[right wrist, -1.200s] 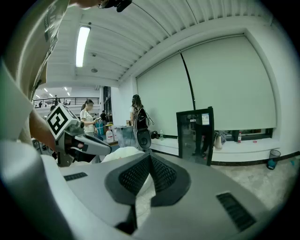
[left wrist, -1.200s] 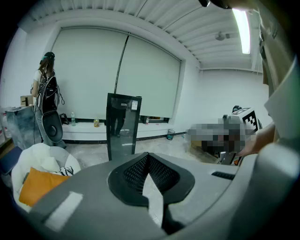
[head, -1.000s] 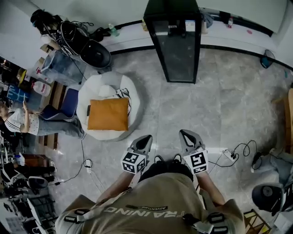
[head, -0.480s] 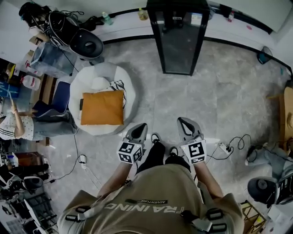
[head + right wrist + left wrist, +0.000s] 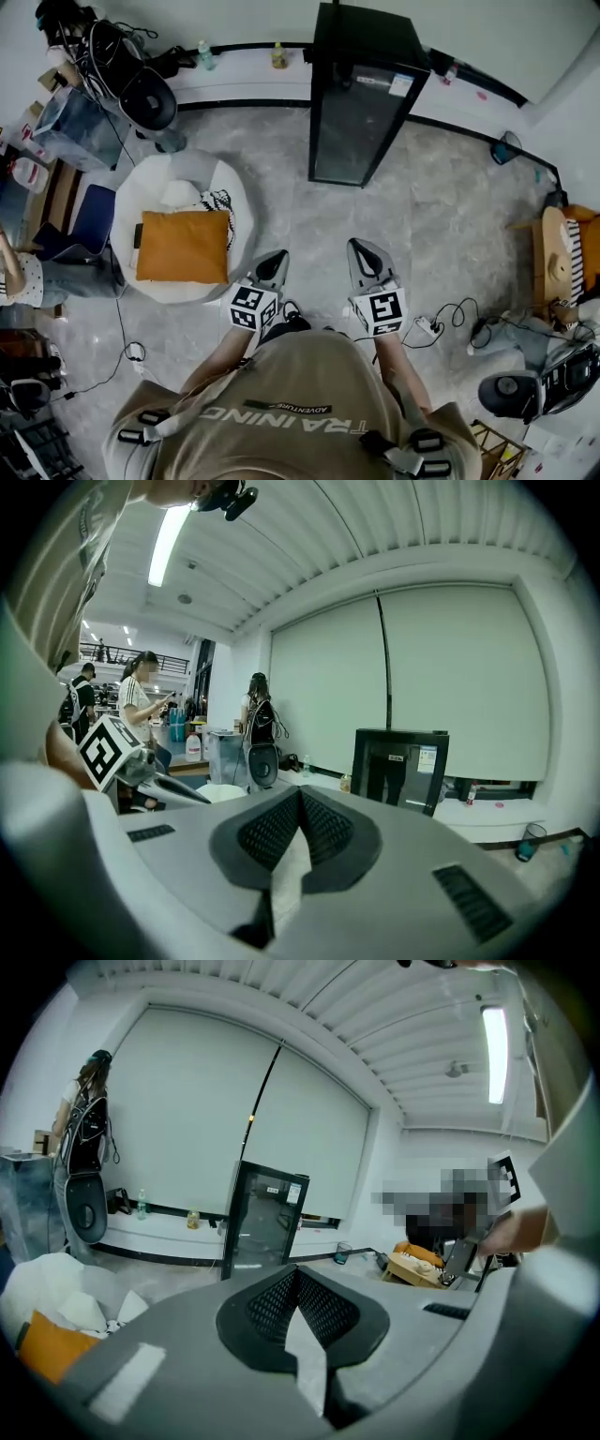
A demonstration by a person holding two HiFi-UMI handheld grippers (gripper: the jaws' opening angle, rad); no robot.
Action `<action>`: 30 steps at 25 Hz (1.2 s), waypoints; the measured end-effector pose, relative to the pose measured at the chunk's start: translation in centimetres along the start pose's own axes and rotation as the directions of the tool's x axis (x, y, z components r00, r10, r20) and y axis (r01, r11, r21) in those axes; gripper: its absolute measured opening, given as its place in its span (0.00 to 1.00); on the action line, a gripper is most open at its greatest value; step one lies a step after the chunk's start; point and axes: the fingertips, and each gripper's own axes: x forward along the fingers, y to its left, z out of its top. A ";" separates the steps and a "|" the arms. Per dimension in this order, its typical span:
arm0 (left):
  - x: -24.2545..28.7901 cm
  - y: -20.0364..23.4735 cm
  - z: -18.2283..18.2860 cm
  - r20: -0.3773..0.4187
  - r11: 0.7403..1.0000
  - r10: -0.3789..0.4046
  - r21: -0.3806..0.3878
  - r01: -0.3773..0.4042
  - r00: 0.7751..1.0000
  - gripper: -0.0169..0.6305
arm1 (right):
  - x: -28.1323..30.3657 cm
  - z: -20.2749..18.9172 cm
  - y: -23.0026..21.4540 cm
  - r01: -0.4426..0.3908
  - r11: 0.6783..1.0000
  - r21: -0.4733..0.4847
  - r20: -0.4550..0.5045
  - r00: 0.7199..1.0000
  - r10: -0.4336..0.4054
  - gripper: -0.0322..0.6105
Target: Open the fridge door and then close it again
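A tall black fridge (image 5: 361, 103) with a glass door stands shut against the far wall ledge, well ahead of me across the grey floor. It also shows in the left gripper view as the fridge (image 5: 264, 1218), and in the right gripper view as the fridge (image 5: 398, 766). My left gripper (image 5: 272, 265) and right gripper (image 5: 361, 253) are held side by side in front of my body and point toward it from a distance. The left gripper (image 5: 296, 1274) and the right gripper (image 5: 300, 794) are both shut, with nothing between the pads.
A white beanbag (image 5: 150, 192) with an orange cushion (image 5: 183, 246) lies left of my path. Cables and a power strip (image 5: 427, 326) trail on the floor at right, near a floor fan (image 5: 506, 389) and wooden furniture (image 5: 553, 262). Bags, a black chair (image 5: 141, 94) and a seated person (image 5: 14, 281) crowd the left.
The head view has shifted: the beanbag has slid left and the fridge sits lower, showing more of its top. Both grippers stay shut and have drifted slightly up and left in the view.
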 end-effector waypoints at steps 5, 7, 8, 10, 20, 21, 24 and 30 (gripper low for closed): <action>1.1 2.6 0.7 -0.003 0.999 -0.021 0.032 0.021 1.000 0.03 | 1.9 1.6 1.6 0.030 0.999 -0.035 -0.006 1.000 -0.030 0.04; 1.3 3.8 1.0 0.005 0.999 -0.016 0.041 0.016 1.000 0.03 | 2.6 1.6 2.2 0.029 0.999 -0.035 -0.014 0.999 -0.030 0.04; 1.4 4.4 1.3 0.011 0.999 -0.015 0.046 0.015 1.000 0.03 | 3.0 1.5 2.3 0.031 0.999 -0.034 -0.016 0.999 -0.031 0.04; 1.8 5.5 1.6 0.018 0.999 -0.011 0.050 0.010 1.000 0.03 | 3.5 1.5 2.3 0.032 0.999 -0.032 -0.025 0.999 -0.033 0.04; 3.0 6.4 0.1 -0.028 1.000 0.002 0.012 -0.002 1.000 0.03 | 5.6 -1.1 1.3 0.015 1.000 0.015 -0.021 1.000 -0.015 0.04; 3.4 6.7 0.3 -0.027 1.000 0.013 0.007 -0.013 1.000 0.03 | 6.2 -1.3 1.0 0.006 1.000 0.018 -0.020 1.000 -0.005 0.04; 4.8 8.3 0.9 -0.032 0.998 0.056 -0.010 -0.056 0.998 0.03 | 8.2 -1.6 -0.4 -0.019 0.999 0.030 -0.015 1.000 0.019 0.04; 9.3 11.2 5.5 -0.027 0.995 0.094 0.047 -0.093 0.995 0.03 | 14.1 -0.7 -6.4 -0.028 0.999 0.044 0.043 0.999 0.026 0.04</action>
